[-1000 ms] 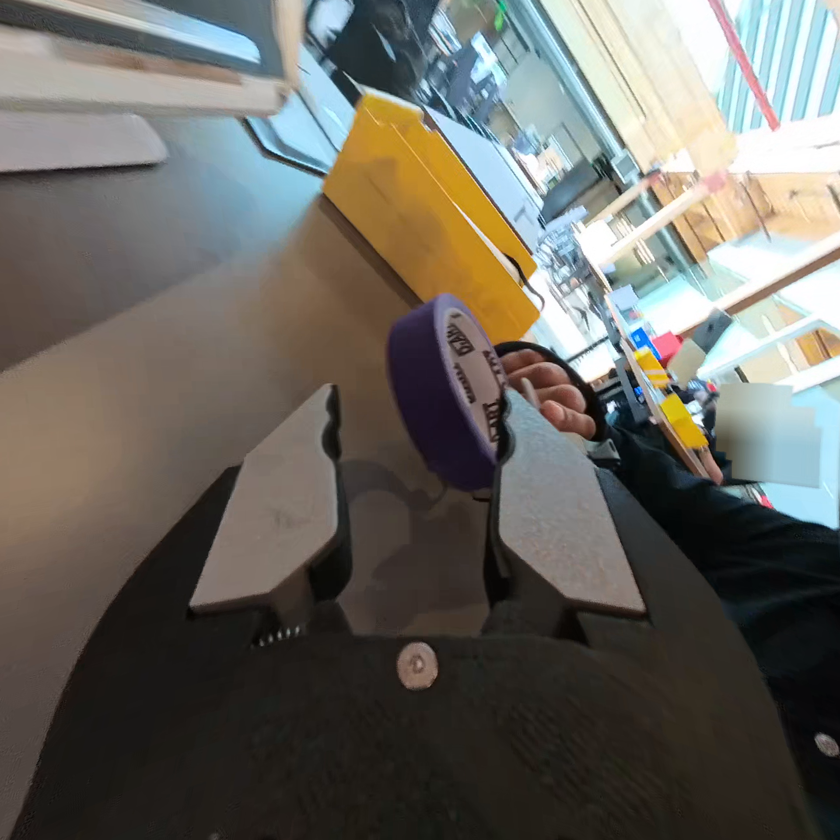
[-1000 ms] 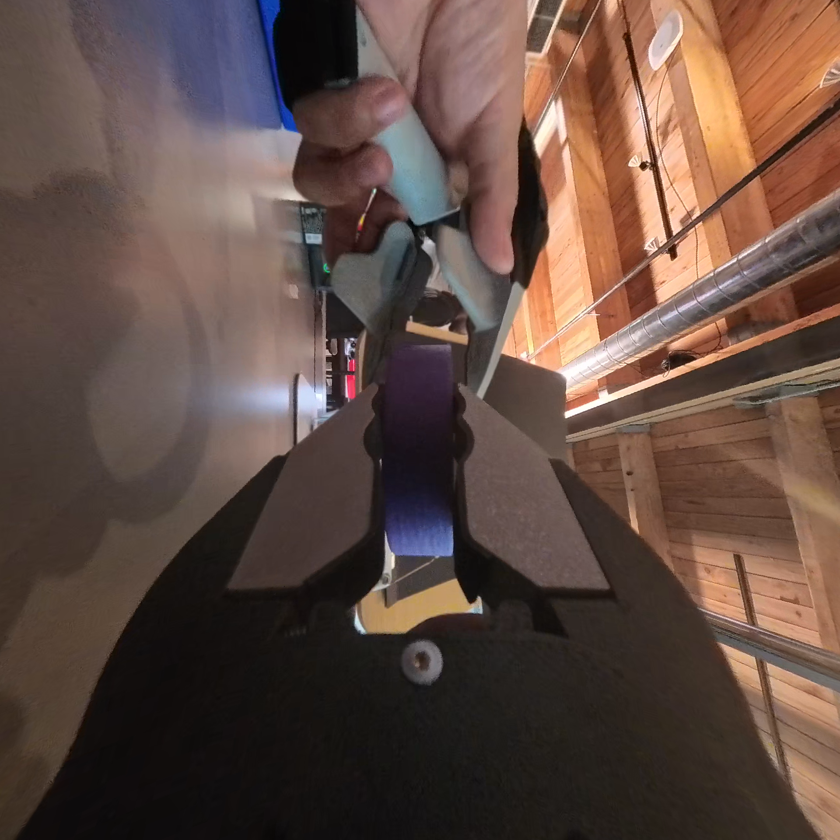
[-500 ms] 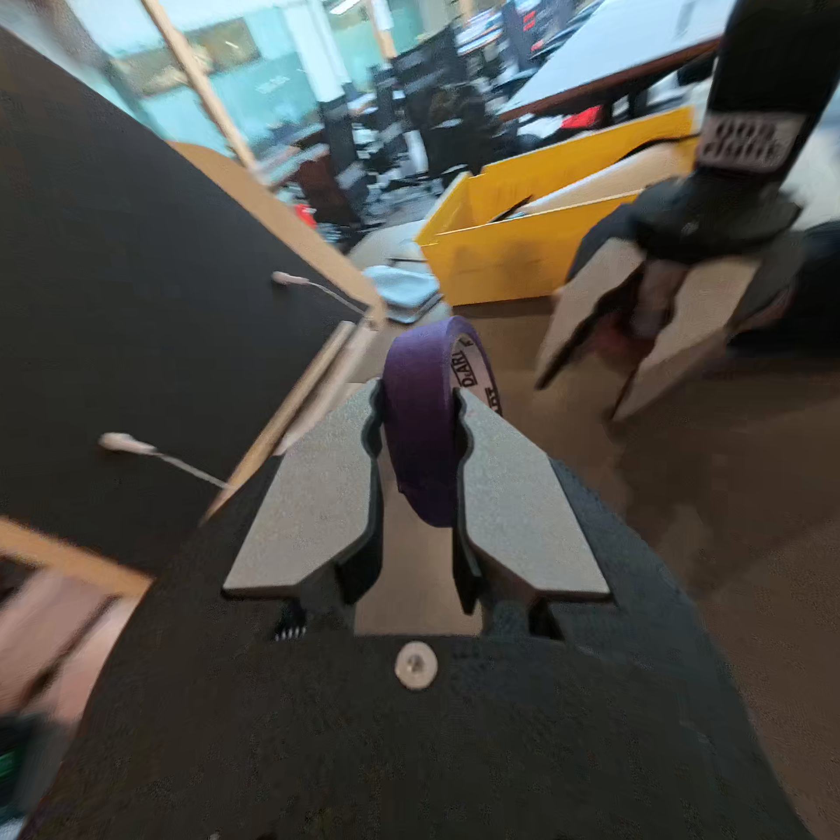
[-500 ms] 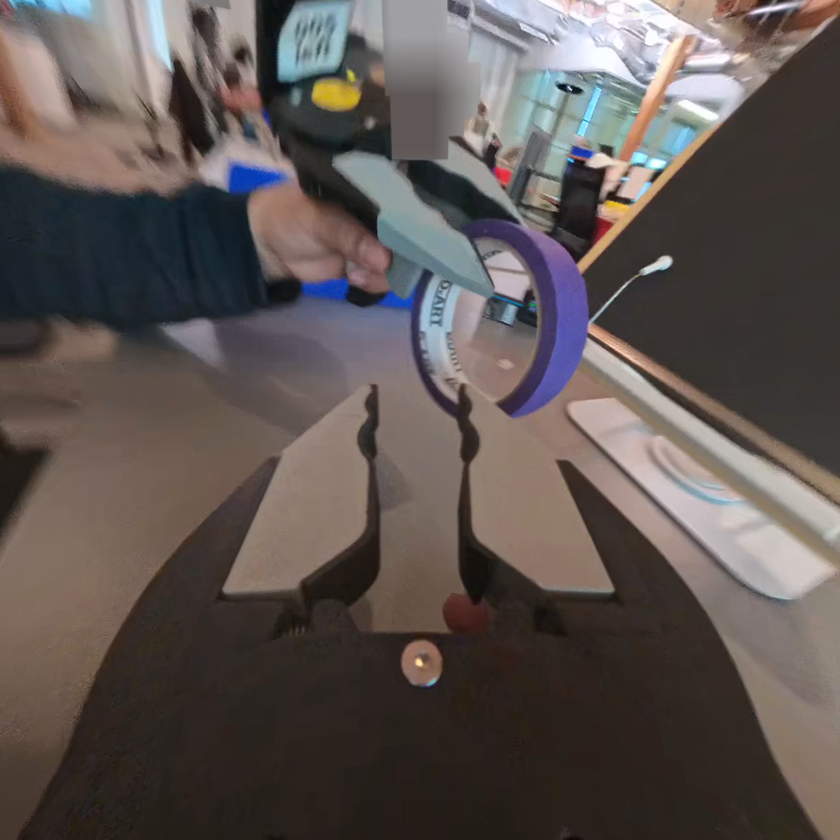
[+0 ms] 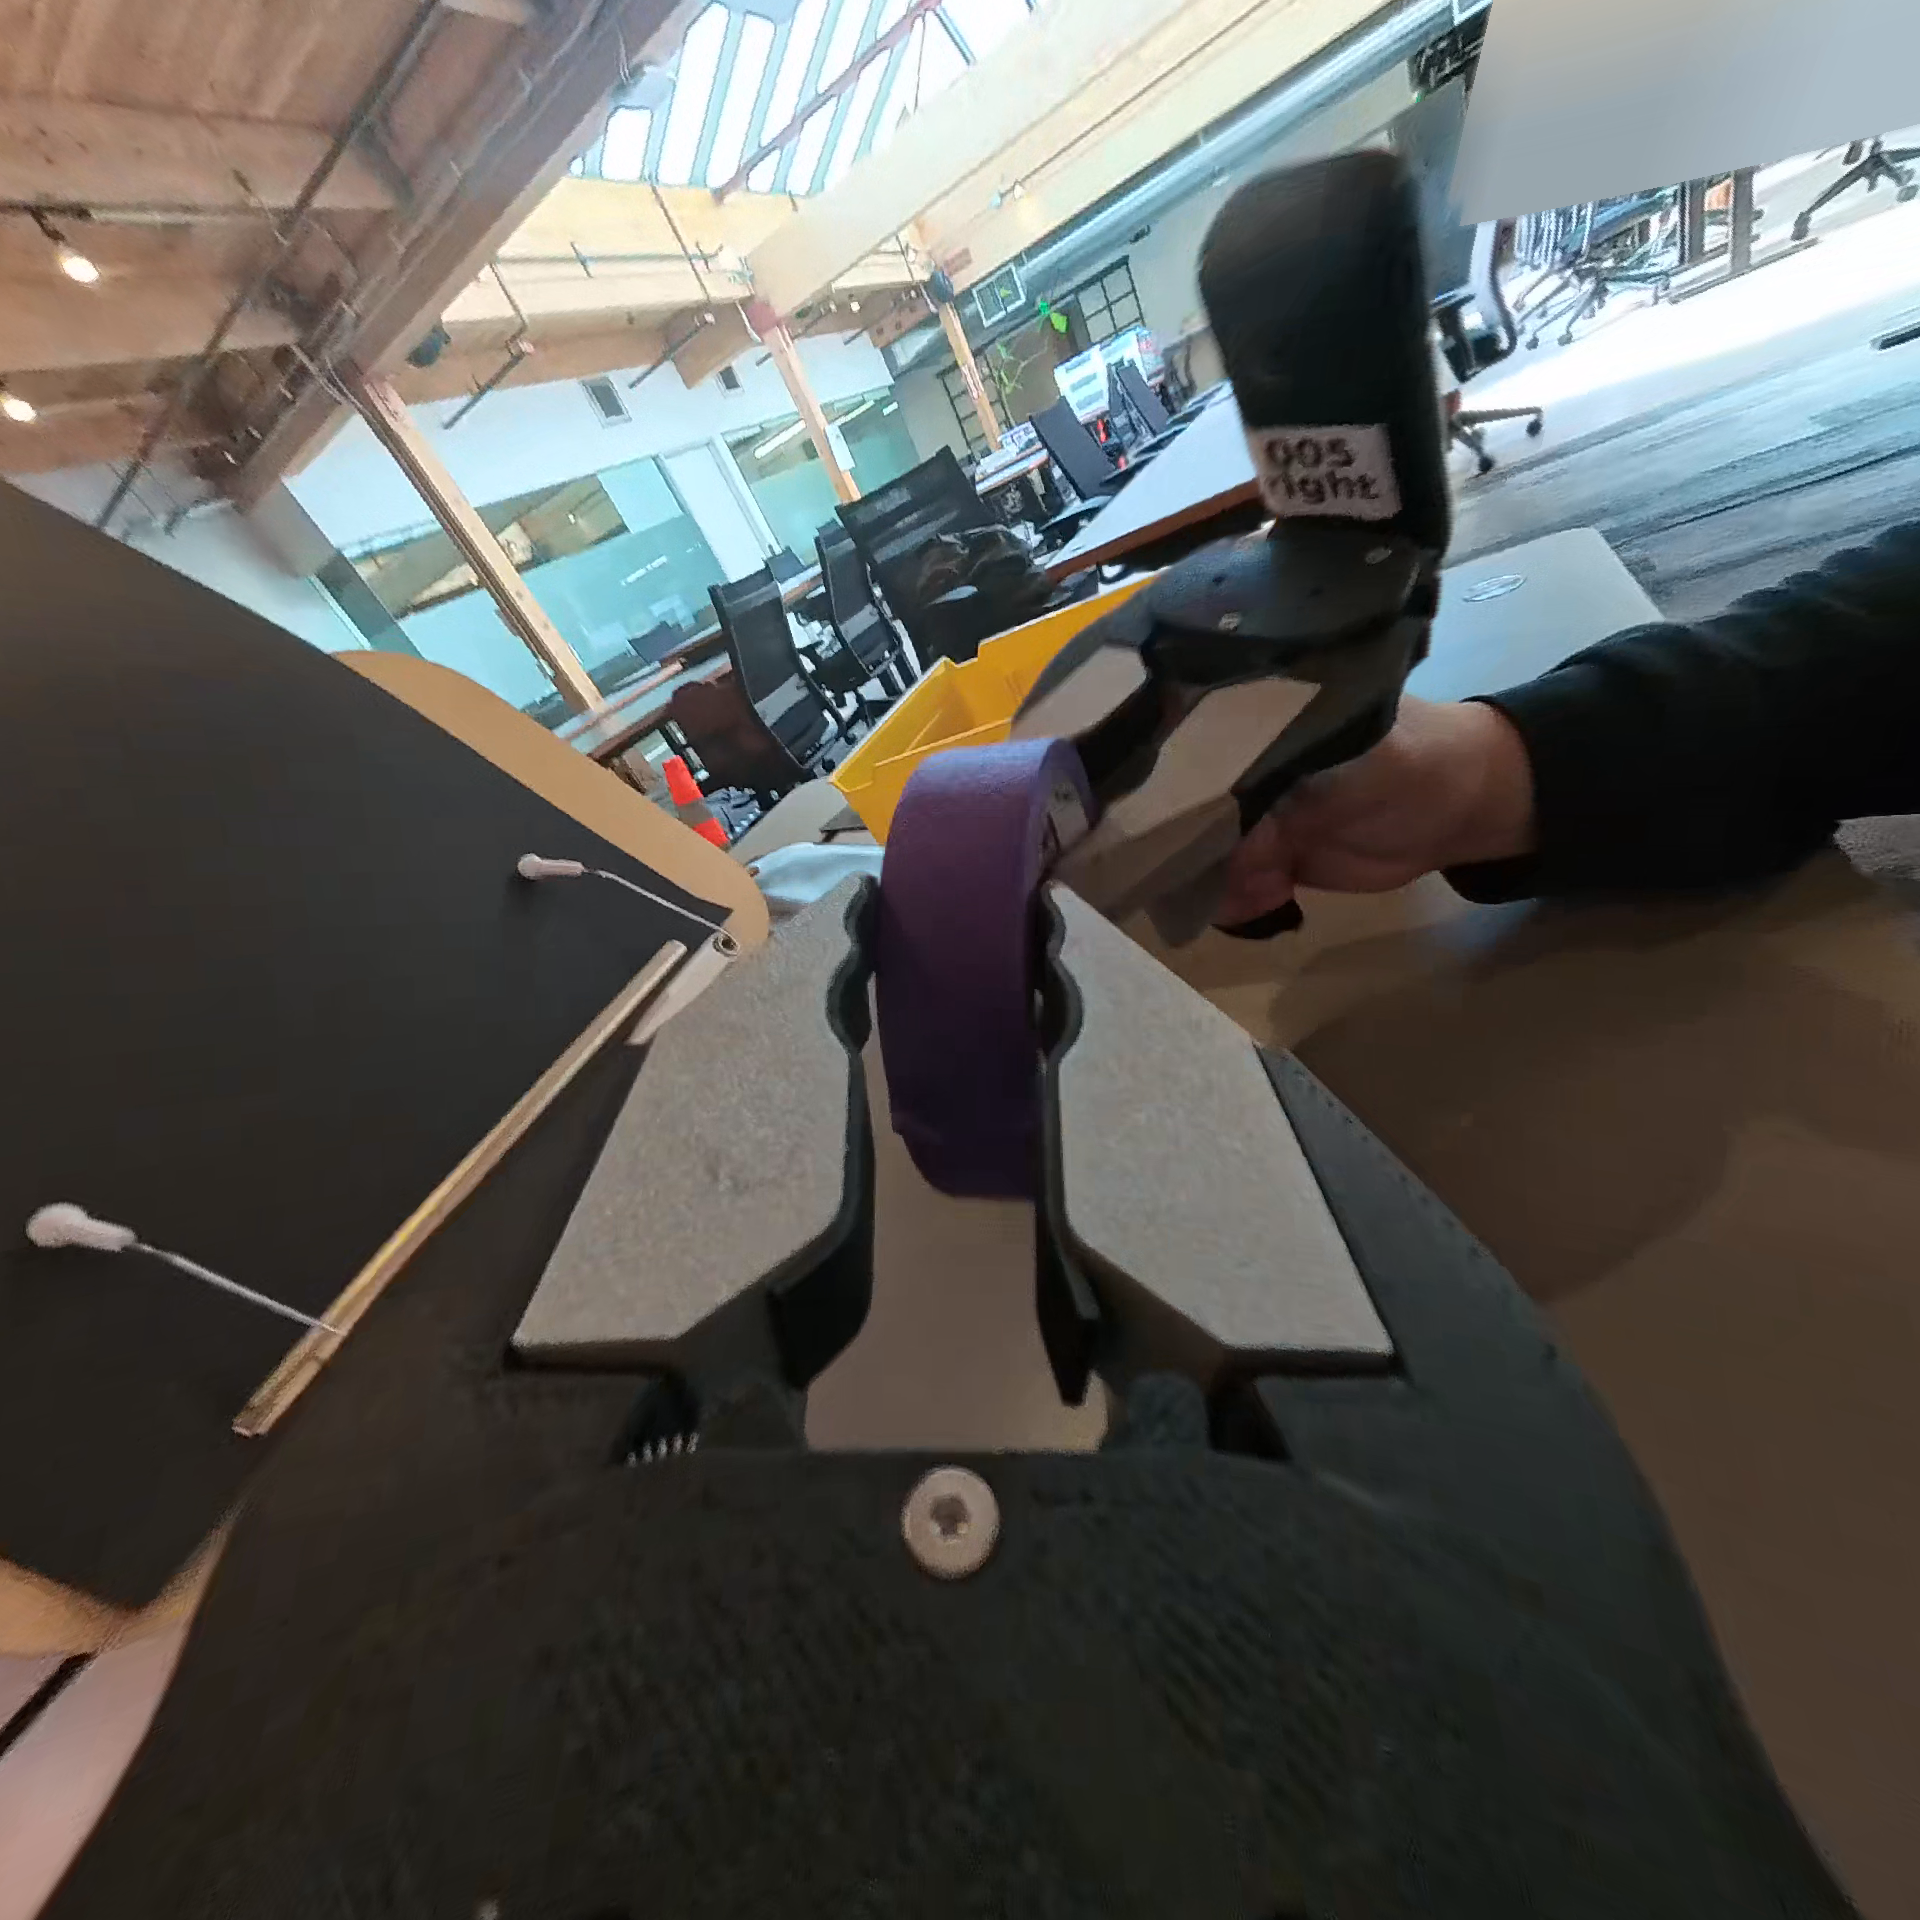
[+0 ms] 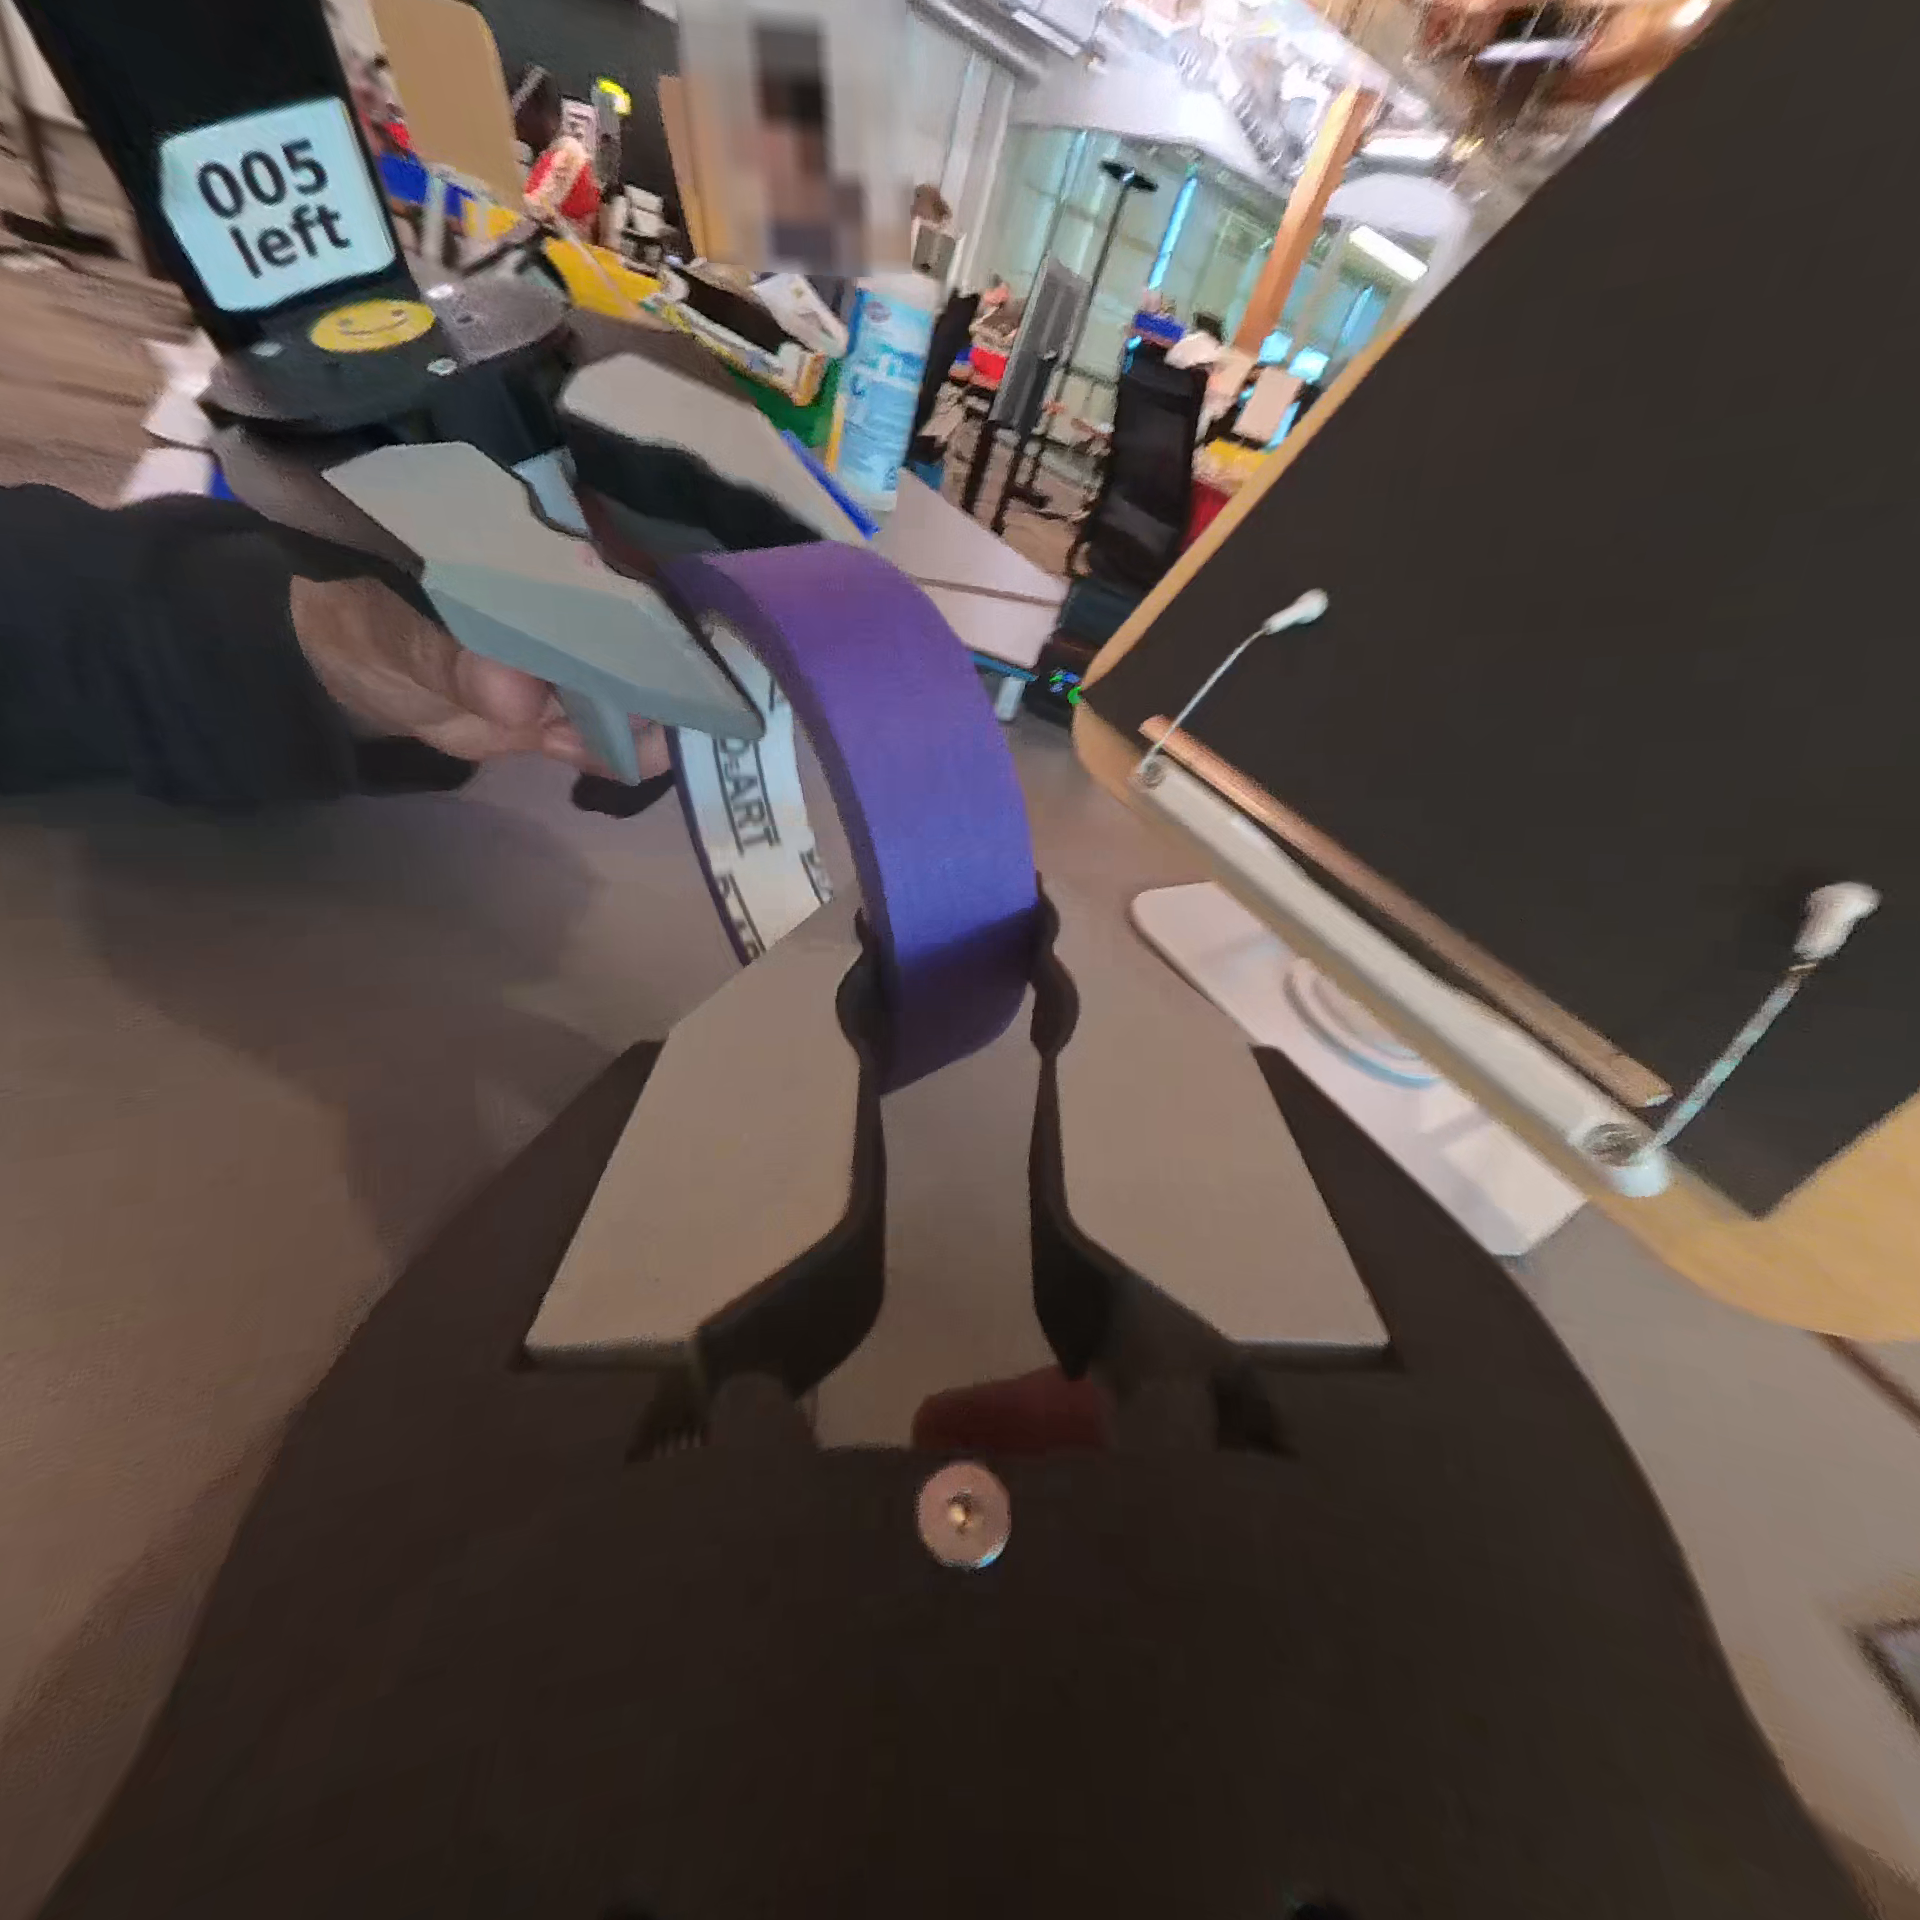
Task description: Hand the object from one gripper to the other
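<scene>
Purple tape roll [image 5: 961, 997] – one, two tools gripping

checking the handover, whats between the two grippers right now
Only the purple tape roll spans from left gripper to right gripper, seen in the right wrist view.

An open-plan office in a timber loft: rows of black chairs [image 5: 790, 675] at long desks [image 5: 1195, 468], monitors [image 5: 1091, 374], glass partitions [image 5: 582, 551], wooden beams [image 5: 457, 520], skylight [image 5: 748, 73].

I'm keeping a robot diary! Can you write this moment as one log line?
handover | left hand-held gripper: shut on tape roll | right hand-held gripper: shut on tape roll | both holding
</scene>
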`<state>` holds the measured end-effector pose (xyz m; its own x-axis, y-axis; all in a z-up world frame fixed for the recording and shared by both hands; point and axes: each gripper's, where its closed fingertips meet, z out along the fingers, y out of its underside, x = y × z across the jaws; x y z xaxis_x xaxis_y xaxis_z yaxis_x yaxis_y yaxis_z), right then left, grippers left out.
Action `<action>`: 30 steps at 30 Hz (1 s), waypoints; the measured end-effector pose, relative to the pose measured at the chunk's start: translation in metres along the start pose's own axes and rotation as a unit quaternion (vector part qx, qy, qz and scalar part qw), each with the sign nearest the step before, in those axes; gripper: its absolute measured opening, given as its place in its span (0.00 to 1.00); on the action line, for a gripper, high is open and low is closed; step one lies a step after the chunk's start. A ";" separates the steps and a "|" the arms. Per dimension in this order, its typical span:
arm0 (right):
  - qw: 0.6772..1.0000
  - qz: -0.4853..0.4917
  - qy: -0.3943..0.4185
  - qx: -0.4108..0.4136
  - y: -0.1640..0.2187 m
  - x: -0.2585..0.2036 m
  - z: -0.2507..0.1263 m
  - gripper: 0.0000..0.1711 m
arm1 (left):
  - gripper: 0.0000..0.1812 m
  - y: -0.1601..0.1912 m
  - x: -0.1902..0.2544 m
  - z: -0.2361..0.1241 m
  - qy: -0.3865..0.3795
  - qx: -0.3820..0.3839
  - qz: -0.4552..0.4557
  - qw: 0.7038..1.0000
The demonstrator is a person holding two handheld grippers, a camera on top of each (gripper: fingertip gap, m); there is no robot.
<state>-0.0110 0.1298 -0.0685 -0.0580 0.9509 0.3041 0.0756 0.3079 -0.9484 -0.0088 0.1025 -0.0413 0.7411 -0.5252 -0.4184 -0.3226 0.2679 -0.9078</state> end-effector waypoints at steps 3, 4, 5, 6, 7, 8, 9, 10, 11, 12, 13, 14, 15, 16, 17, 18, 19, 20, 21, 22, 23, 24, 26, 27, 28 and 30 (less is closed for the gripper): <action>0.998 0.041 0.036 -0.028 0.000 0.016 -0.006 0.13 | 0.27 0.007 -0.002 -0.007 0.012 -0.021 -0.007 1.000; 0.994 0.093 0.042 -0.035 0.004 0.024 -0.008 0.13 | 0.27 0.012 -0.006 -0.012 0.000 -0.043 0.028 0.999; 0.986 0.152 0.048 -0.046 0.012 0.035 -0.010 0.12 | 0.27 0.020 -0.010 -0.015 -0.022 -0.070 0.085 0.994; 0.972 0.222 0.027 -0.070 0.021 0.039 -0.010 0.12 | 0.27 0.027 -0.013 -0.018 -0.045 -0.097 0.157 0.982; 0.949 0.297 -0.002 -0.103 0.032 0.039 -0.011 0.13 | 0.27 0.030 -0.012 -0.018 -0.066 -0.115 0.223 0.966; 0.925 0.355 -0.025 -0.130 0.040 0.038 -0.012 0.13 | 0.25 0.028 -0.009 -0.017 -0.083 -0.117 0.273 0.951; 0.906 0.396 -0.043 -0.145 0.043 0.036 -0.012 0.13 | 0.24 0.028 -0.001 -0.013 -0.081 -0.119 0.314 0.938; 0.887 0.430 -0.059 -0.158 0.045 0.035 -0.012 0.13 | 0.26 0.033 0.006 -0.008 -0.072 -0.133 0.350 0.924; 0.869 0.460 -0.071 -0.168 0.046 0.034 -0.012 0.13 | 0.29 0.037 0.009 -0.005 -0.076 -0.151 0.385 0.907; 0.853 0.485 -0.084 -0.177 0.045 0.031 -0.012 0.13 | 0.31 0.037 0.007 -0.003 -0.090 -0.161 0.422 0.888; 0.835 0.508 -0.107 -0.183 0.042 0.026 -0.013 0.13 | 0.32 0.034 0.006 -0.002 -0.104 -0.159 0.455 0.870; 0.815 0.533 -0.135 -0.182 0.037 0.019 -0.014 0.13 | 0.31 0.028 0.008 -0.002 -0.115 -0.147 0.480 0.857; 0.797 0.556 -0.158 -0.178 0.031 0.011 -0.014 0.13 | 0.29 0.025 0.013 -0.001 -0.115 -0.136 0.497 0.850; 0.785 0.568 -0.171 -0.178 0.028 0.004 -0.014 0.13 | 0.27 0.024 0.019 0.000 -0.112 -0.130 0.508 0.844; 0.779 0.572 -0.178 -0.183 0.027 -0.004 -0.013 0.13 | 0.26 0.023 0.022 0.001 -0.115 -0.125 0.517 0.839; 0.779 0.569 -0.182 -0.190 0.028 -0.012 -0.012 0.13 | 0.21 0.022 0.025 0.002 -0.116 -0.123 0.527 0.833; 0.780 0.568 -0.182 -0.190 0.028 -0.016 -0.012 0.13 | 0.20 0.023 0.030 0.002 -0.103 -0.123 0.532 0.831; 0.783 0.566 -0.182 -0.185 0.028 -0.018 -0.012 0.13 | 0.20 0.022 0.034 0.002 -0.100 -0.118 0.528 0.835; 0.785 0.563 -0.186 -0.180 0.026 -0.019 -0.014 0.13 | 0.19 0.022 0.034 0.002 -0.097 -0.123 0.517 0.842; 0.788 0.557 -0.189 -0.181 0.027 -0.021 -0.017 0.15 | 0.19 0.023 0.035 0.002 -0.089 -0.132 0.483 0.861; 0.793 0.548 -0.190 -0.186 0.028 -0.023 -0.020 0.19 | 0.19 0.023 0.038 0.004 -0.070 -0.132 0.428 0.892; 0.802 0.533 -0.192 -0.191 0.028 -0.024 -0.023 0.23 | 0.18 0.023 0.042 0.004 -0.052 -0.121 0.373 0.918; 0.833 0.484 -0.183 -0.195 0.025 -0.016 -0.029 0.38 | 0.18 0.015 0.043 0.007 -0.028 -0.093 0.272 0.957; 0.860 0.440 -0.162 -0.201 0.025 -0.007 -0.033 0.47 | 0.18 0.012 0.045 0.009 -0.010 -0.076 0.212 0.974; 0.890 0.387 -0.136 -0.196 0.024 0.001 -0.038 0.46 | 0.17 0.010 0.047 0.012 0.009 -0.064 0.155 0.986; 0.930 0.296 -0.082 -0.201 0.024 0.014 -0.046 0.37 | 0.16 0.012 0.048 0.016 0.043 -0.056 0.056 0.996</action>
<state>0.0354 0.1518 -0.0829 -0.0351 0.9499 -0.3105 0.5068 -0.2508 -0.8248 0.0330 0.0934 -0.0717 0.6458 -0.5651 -0.5134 -0.4670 0.2395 -0.8512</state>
